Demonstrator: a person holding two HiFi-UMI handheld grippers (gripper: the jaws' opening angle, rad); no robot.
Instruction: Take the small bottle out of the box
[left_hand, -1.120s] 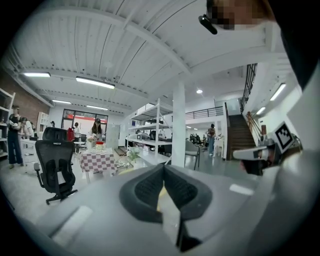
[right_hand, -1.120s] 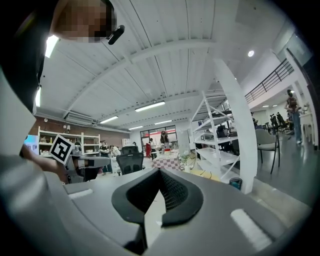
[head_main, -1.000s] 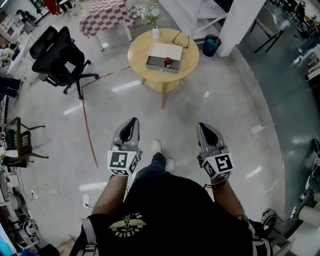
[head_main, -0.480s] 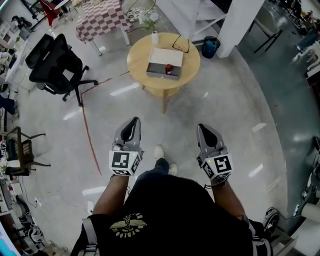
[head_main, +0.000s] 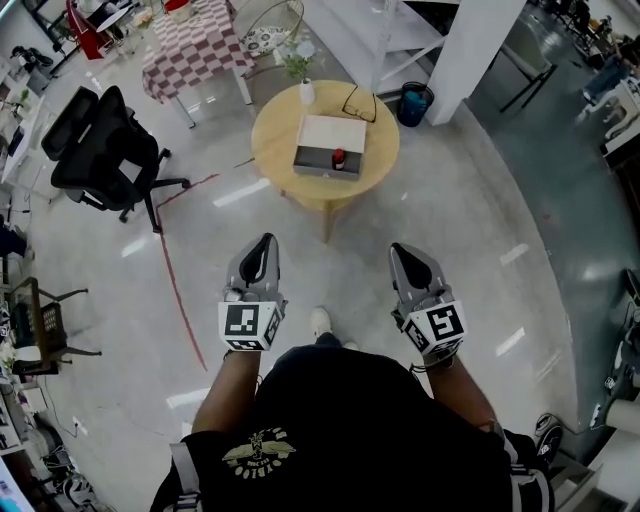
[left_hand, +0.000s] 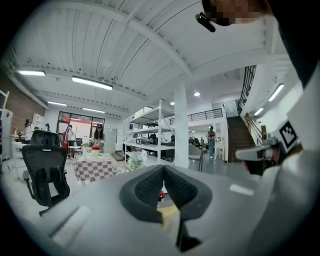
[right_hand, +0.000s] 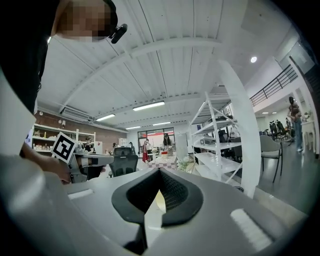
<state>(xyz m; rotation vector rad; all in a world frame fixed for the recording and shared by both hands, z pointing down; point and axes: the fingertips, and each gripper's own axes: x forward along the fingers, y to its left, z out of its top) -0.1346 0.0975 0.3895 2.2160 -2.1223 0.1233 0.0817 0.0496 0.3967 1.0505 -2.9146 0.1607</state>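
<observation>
Red-capped small bottle (head_main: 338, 157) sits in the box (head_main: 325, 133) at mid-tabletop (head_main: 275, 130), well apart from left gripper (head_main: 264, 241) and right gripper (head_main: 402, 249), both closed and empty; judged approach step, next needs closing in and opening 1 gripper.

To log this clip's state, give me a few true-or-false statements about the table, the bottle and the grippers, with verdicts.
1. The small bottle is in the box on the round table. True.
2. The left gripper holds the bottle. False: its jaws are shut on nothing, far from the table.
3. Eyeglasses lie on the table beyond the box. True.
4. The office chair is right of the table. False: it is on the left in the head view.
</observation>
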